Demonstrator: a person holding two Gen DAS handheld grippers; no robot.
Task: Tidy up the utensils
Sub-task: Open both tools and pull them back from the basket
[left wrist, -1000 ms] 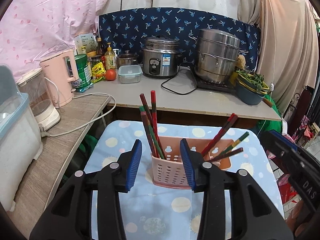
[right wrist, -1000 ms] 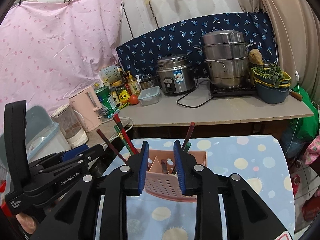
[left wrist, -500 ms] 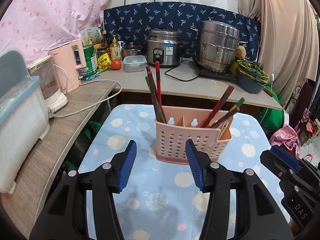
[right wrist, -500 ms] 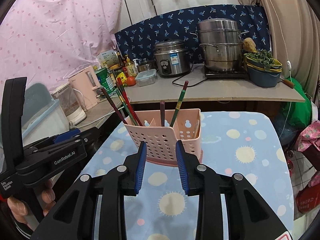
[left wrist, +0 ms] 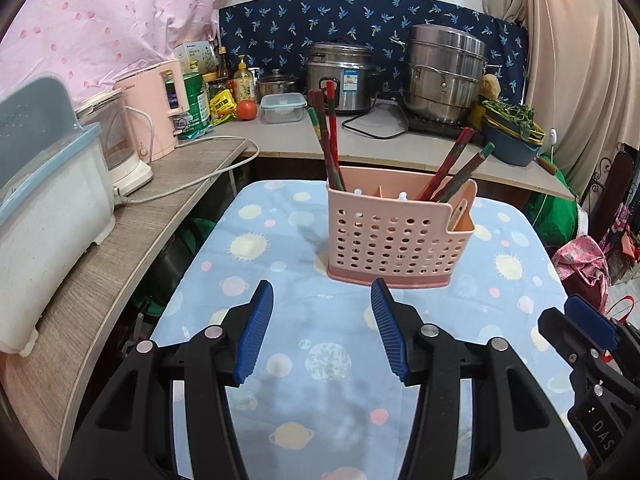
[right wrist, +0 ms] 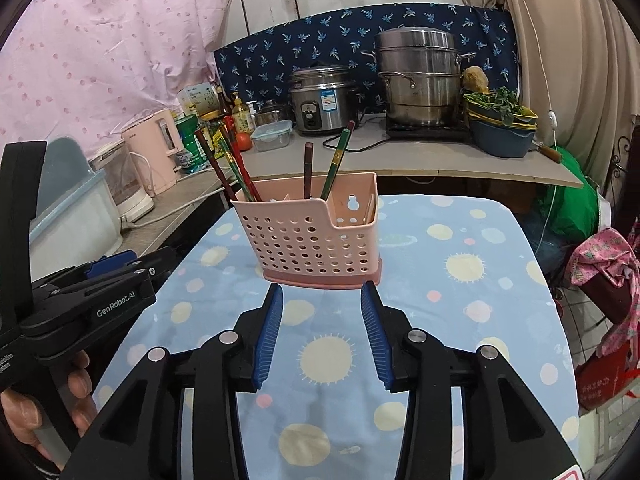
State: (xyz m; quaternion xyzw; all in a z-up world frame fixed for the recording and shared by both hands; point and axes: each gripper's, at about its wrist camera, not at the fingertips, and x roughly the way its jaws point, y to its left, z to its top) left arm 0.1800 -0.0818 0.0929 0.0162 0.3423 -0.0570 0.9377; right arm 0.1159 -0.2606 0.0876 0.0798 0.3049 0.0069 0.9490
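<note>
A pink perforated utensil caddy [left wrist: 400,236] stands upright on the blue, sun-and-planet patterned counter [left wrist: 280,360], just beyond both grippers. Its compartments already hold chopsticks: a red-and-green cluster [left wrist: 326,140] leans in the left section, and another few [left wrist: 456,168] slant out of the right section. A pale flat utensil, perhaps a small spoon or spatula, shows in the low side pocket on the right, though the view is too poor to be sure what it is.

The left gripper [left wrist: 322,330] hovers near the caddy with its fingers about half open and nothing between them. The right gripper [right wrist: 322,330] sits directly in front of the caddy's base, its fingers opening, also empty. A hand [right wrist: 44,408] grips the left tool's handle at the near-left edge of the right wrist view.

With no loose utensils visible on the counter, sorting looks nearly or wholly done; the step in hand seems to be clearing away from the caddy or squaring it up. To do that well, keep both sets of fingers clear of the tall chopstick ends, since a nudge could tip the light caddy. If it needs repositioning, take it low on the wall near its darker base rather than by the rim, and slide it rather than lift.
</note>
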